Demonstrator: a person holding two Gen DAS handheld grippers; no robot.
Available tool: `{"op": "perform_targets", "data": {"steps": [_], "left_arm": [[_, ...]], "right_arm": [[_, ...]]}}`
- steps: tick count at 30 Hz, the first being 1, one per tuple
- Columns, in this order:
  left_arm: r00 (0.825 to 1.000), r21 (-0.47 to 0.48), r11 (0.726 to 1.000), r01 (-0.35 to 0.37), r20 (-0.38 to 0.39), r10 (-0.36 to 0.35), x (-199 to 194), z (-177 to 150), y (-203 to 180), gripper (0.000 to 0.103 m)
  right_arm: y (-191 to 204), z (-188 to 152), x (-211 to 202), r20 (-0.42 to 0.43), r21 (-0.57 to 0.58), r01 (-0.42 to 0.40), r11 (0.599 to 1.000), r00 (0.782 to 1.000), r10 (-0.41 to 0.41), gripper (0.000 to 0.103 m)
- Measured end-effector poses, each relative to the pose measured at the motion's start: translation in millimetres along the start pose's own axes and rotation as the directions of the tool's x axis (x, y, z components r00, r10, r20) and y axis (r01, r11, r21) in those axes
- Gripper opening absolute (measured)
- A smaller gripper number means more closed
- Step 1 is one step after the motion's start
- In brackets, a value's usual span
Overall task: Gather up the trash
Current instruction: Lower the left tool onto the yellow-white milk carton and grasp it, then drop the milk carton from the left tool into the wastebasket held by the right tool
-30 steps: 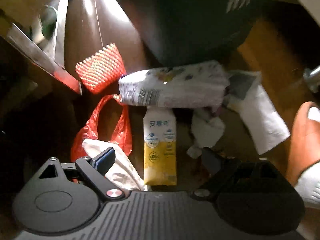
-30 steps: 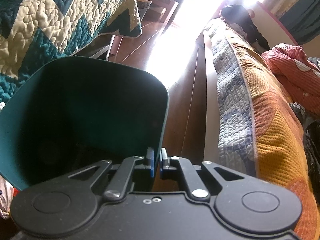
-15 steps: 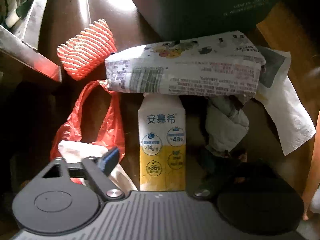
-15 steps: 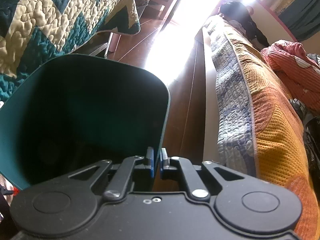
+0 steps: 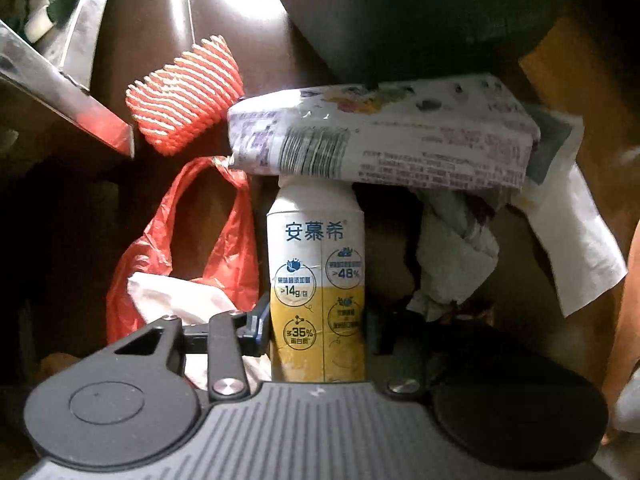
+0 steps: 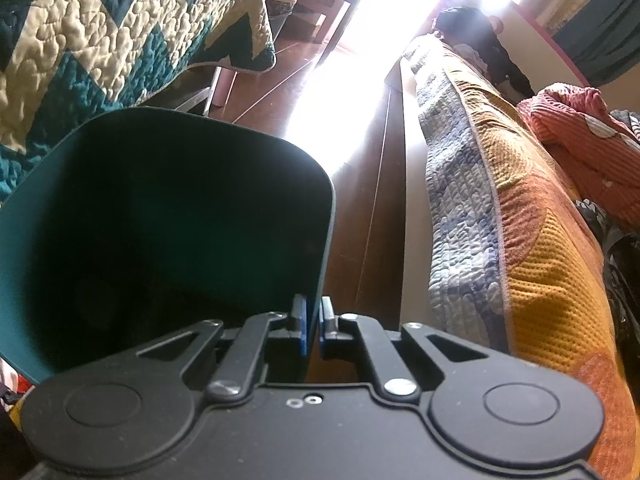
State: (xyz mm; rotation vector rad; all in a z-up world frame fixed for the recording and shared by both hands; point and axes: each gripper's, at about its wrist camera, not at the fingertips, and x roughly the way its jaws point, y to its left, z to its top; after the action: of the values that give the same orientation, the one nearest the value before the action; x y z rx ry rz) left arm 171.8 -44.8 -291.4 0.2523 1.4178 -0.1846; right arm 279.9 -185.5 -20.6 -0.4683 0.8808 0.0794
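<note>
A white and yellow drink carton (image 5: 316, 248) lies on the dark floor. My left gripper (image 5: 318, 320) points down over it, jaws closing, and the fingers (image 5: 258, 320) meet its two sides. A printed white packet (image 5: 384, 148) lies across the carton's far end. Around them lie a red plastic bag (image 5: 168, 248), an orange ridged foam net (image 5: 184, 96), a crumpled tissue (image 5: 456, 264) and a white paper sheet (image 5: 576, 248). My right gripper (image 6: 313, 312) is shut on the rim of a teal bin (image 6: 160, 220), which tilts with its mouth toward the camera.
The bin's dark wall (image 5: 420, 20) rises just behind the packet. A metal frame leg (image 5: 60, 80) slants at the left. A person's foot (image 5: 630, 280) is at the right edge. The wooden floor (image 6: 368, 220) runs between a teal zigzag quilt (image 6: 100, 40) and an orange quilted bed (image 6: 500, 220).
My left gripper has sunk toward the carton and its jaws have narrowed from wide apart to the carton's sides. The right gripper and the bin have stayed put.
</note>
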Motion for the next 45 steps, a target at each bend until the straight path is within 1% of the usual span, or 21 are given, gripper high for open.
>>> {"op": "perform_targets", "data": {"steps": [7,12,15,18,21,27,33,36,39,42,45], "left_arm": [[0.998,-0.046,0.997,0.061,0.034,-0.060,-27.7,5.8,8.8,0.042],[0.995,-0.013,0.997,0.079,0.069,-0.078,-62.3,4.3,9.6,0.042],[0.993,0.009,0.996,0.088,0.075,-0.089,-86.5,-0.9,10.6,0.042],[0.990,0.022,0.994,0.111,0.085,-0.113,-114.3,-9.6,12.7,0.042],[0.983,0.039,0.990,0.138,0.117,-0.142,-151.4,-18.6,19.0,0.042],[0.963,0.019,0.983,0.182,0.199,-0.182,-214.8,-23.4,32.5,0.042],[0.933,0.021,0.968,0.252,0.260,-0.248,-257.2,-24.3,31.0,0.042],[0.919,0.036,0.964,0.262,0.296,-0.261,-266.9,-13.3,23.3,0.042],[0.912,0.054,0.967,0.249,0.323,-0.253,-268.3,4.3,12.0,0.042],[0.911,0.050,0.967,0.251,0.326,-0.253,-261.6,22.6,4.3,0.042],[0.918,0.054,0.972,0.230,0.319,-0.235,-248.2,42.7,-4.5,0.042]], "right_arm": [[-10.6,-4.6,-4.8,0.034,-0.029,0.066,0.997,0.997,-0.065,0.004],[-19.6,-7.4,-11.3,0.053,-0.030,0.070,0.997,0.996,-0.068,0.002],[-15.4,-9.9,-17.6,0.079,-0.074,0.086,0.994,0.994,-0.080,0.002],[-11.5,-10.6,-22.5,0.096,-0.090,0.081,0.993,0.993,-0.072,0.002],[-4.3,-10.3,-27.1,0.117,-0.118,0.074,0.990,0.991,-0.060,0.002],[6.6,-7.5,-36.9,0.141,-0.164,0.045,0.985,0.990,-0.022,0.001],[20.8,-16.1,-50.2,0.173,-0.277,0.040,0.960,0.985,0.009,0.002],[22.6,-18.2,-55.1,0.175,-0.298,0.021,0.954,0.984,0.033,0.001],[21.9,-20.0,-60.4,0.173,-0.309,-0.010,0.951,0.983,0.067,0.001],[22.7,-23.7,-64.9,0.178,-0.326,-0.024,0.945,0.980,0.087,0.001],[25.3,-24.2,-66.9,0.182,-0.334,-0.031,0.942,0.978,0.097,0.001]]}}
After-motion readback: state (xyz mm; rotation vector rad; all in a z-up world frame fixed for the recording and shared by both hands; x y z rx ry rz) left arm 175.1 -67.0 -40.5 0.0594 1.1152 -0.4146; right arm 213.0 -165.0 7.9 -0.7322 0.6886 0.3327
